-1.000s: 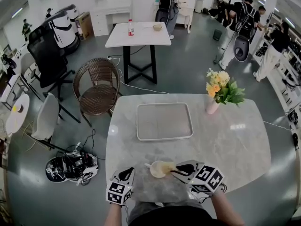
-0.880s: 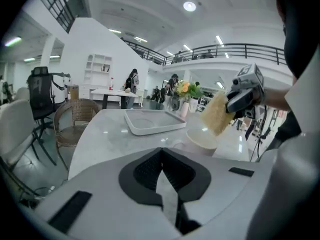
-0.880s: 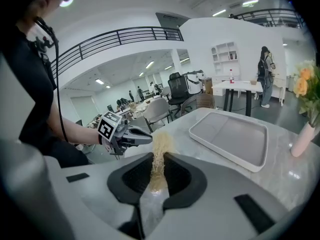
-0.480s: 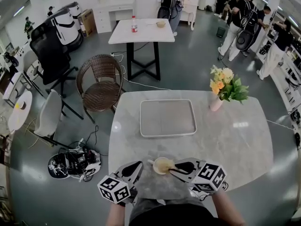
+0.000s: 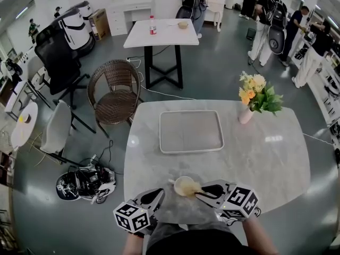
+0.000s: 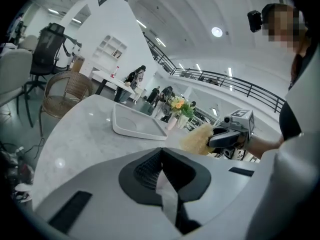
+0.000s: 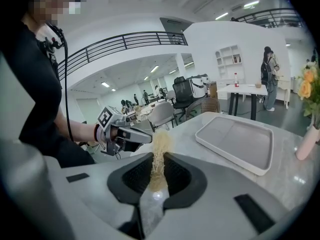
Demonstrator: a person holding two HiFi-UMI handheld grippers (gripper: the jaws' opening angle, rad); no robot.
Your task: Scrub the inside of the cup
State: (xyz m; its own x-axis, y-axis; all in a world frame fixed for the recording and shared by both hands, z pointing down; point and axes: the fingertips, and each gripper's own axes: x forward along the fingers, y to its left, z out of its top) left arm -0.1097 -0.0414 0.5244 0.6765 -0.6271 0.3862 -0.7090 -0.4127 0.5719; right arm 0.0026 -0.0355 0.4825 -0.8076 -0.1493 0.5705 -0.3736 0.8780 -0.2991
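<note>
l gripper: jaws fully together, nothing btwn them. sits low at near edge of marble table, tips aimed toward cup. small gap to cup in head view, not touching.

r gripper: jaws clamped on a beige fibrous scrubber. scrubber sticks out fwd past the tips as a narrow strip.

cup: pale, round, seen from above close to table's near edge, btwn the two grippers. r gripper's tips are at its right rim. can't tell if it rests on the table or is lifted. inside looks beige. head view too small to separate scrubber from cup interior. cup can't be made out in either gripper view. l gripper view shows only the scrubber tuft ahead of r gripper's tips.

r gripper view: l gripper's tips just beside scrubber's far end.

other: white tray mid-table. vase w/ yellow flowers at far right, well apart from cup. wicker chair on floor beyond table's far left corner.
</note>
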